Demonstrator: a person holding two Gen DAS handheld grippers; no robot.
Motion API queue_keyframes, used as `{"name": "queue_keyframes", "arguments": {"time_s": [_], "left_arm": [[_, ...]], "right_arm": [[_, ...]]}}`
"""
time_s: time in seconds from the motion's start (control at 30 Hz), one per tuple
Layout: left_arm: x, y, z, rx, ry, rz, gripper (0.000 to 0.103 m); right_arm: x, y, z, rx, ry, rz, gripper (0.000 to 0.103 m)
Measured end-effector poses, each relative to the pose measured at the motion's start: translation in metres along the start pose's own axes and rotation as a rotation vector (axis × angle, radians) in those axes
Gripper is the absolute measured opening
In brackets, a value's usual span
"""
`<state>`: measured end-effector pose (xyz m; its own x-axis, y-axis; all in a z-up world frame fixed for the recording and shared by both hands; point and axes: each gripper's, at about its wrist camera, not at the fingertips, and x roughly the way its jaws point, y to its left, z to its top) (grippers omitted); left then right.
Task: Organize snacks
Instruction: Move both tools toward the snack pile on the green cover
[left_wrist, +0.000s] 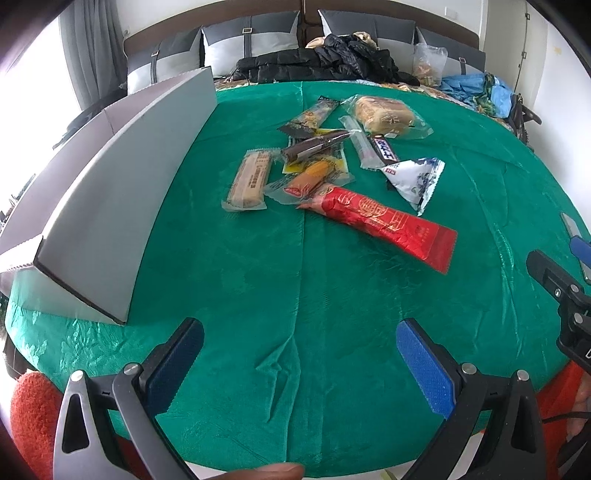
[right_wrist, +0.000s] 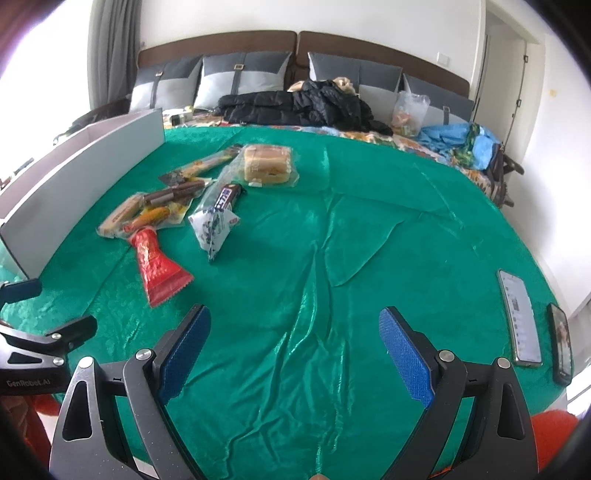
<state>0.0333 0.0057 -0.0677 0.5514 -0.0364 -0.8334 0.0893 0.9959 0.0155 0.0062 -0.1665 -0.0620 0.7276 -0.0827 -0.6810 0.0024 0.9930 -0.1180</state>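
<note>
Right wrist: left gripper (right_wrist: 44, 325) body reads "GenRobot.AI".

A: What do the tools look like?

B: The left gripper (left_wrist: 299, 365) has black and grey metal arms, silver round screws, and fingers (left_wrist: 424, 369) faced with blue ridged pads. The right gripper (right_wrist: 295, 354) is built the same.

A: Any markings?

B: White "GenRobot.AI" lettering on a black body. The sleeves (left_wrist: 33, 417) are fuzzy orange-red.
</note>
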Motion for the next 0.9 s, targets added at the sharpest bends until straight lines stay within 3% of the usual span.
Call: {"name": "queue_keyframes", "arguments": {"time_s": [0.9], "left_arm": [[0.026, -0.003, -0.004, 0.006, 0.073, 0.043, 0.103]], "right_arm": [[0.017, -0.005, 0.003, 0.027, 0.054, 0.092, 0.094]]}}
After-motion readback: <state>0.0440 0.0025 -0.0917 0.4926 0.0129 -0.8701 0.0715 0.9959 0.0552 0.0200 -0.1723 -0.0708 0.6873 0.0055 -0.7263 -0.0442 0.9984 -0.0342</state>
